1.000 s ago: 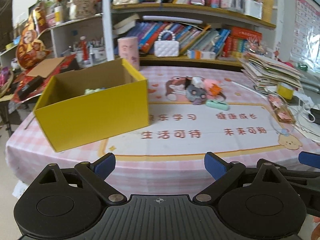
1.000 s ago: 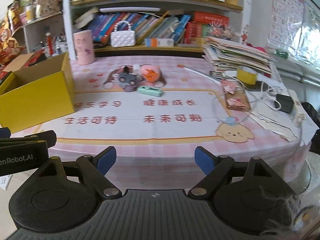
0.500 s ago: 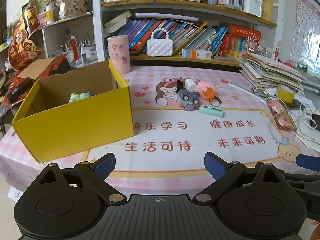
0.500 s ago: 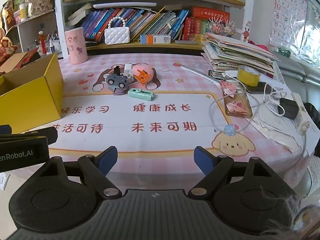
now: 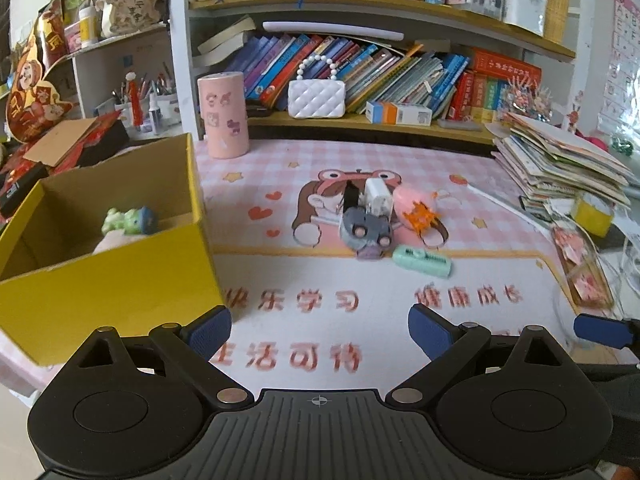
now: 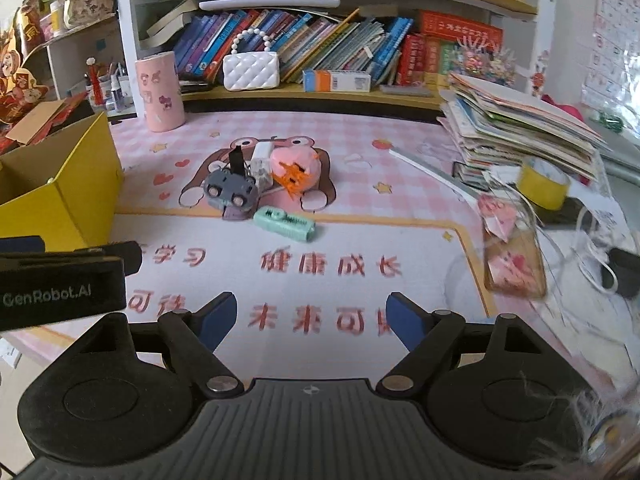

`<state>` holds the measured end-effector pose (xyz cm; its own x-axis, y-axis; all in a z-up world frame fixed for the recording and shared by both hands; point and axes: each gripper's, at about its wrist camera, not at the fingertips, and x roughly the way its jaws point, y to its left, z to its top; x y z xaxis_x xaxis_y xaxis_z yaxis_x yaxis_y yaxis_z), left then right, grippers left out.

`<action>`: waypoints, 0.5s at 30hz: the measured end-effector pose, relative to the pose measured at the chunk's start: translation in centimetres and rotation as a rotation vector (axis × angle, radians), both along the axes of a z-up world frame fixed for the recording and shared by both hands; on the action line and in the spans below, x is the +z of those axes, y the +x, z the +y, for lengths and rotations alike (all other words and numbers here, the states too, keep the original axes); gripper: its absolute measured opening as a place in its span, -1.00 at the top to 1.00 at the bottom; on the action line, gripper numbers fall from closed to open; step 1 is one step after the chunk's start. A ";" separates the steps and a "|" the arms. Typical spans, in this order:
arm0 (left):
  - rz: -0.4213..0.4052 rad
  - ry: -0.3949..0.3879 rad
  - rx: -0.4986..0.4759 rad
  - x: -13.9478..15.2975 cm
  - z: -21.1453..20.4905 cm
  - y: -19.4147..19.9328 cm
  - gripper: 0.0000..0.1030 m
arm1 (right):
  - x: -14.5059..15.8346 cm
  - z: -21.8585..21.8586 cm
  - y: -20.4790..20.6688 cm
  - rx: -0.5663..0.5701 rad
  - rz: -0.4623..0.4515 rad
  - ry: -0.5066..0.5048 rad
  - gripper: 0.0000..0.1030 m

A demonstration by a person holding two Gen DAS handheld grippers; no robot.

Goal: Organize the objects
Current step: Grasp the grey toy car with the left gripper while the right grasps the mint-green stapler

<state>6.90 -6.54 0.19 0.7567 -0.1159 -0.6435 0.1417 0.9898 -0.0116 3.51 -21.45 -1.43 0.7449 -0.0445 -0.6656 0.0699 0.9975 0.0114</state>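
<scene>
A yellow cardboard box (image 5: 120, 280) stands open at the left of the table, with a green toy (image 5: 130, 220) inside. A small pile lies mid-table: a grey toy car (image 5: 364, 232), a white charger block (image 5: 378, 196), a pink and orange toy (image 5: 414, 206) and a mint green case (image 5: 422, 262). The pile also shows in the right wrist view, with the car (image 6: 230, 192) and the mint case (image 6: 285, 224). My left gripper (image 5: 320, 334) is open and empty, short of the pile. My right gripper (image 6: 310, 320) is open and empty too, to the right of the left one.
A pink cylinder (image 5: 222, 114) and a white purse (image 5: 316, 98) stand at the back by the bookshelf. A stack of papers (image 6: 516, 128), a yellow tape roll (image 6: 542, 182), a phone case (image 6: 514, 262) and cables lie at the right. The box shows at left (image 6: 60, 196).
Both grippers have moved forward over the table toward the pile of small objects, which now looks larger. Both stay open.
</scene>
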 end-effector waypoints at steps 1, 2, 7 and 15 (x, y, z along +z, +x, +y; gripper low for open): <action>0.001 0.000 0.006 0.0 -0.2 0.5 -0.87 | -0.1 -0.3 0.6 0.011 0.000 0.004 -0.57; 0.004 0.000 0.013 -0.1 -0.5 1.1 -0.87 | -0.3 -0.6 1.2 0.023 0.000 0.007 -0.56; 0.014 0.005 0.043 -0.4 -1.9 4.1 -0.85 | -1.3 -1.8 4.3 0.091 0.011 0.010 -0.42; 0.039 0.005 0.098 -1.0 -2.9 8.3 -0.84 | -3.4 -2.6 9.3 0.202 0.017 -0.010 -0.29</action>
<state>15.23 -9.42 -0.79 0.7383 -0.0387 -0.6733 0.0433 0.9990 -0.0100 12.86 -24.02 -4.81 0.7282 0.0978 -0.6784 -0.1316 0.9913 0.0016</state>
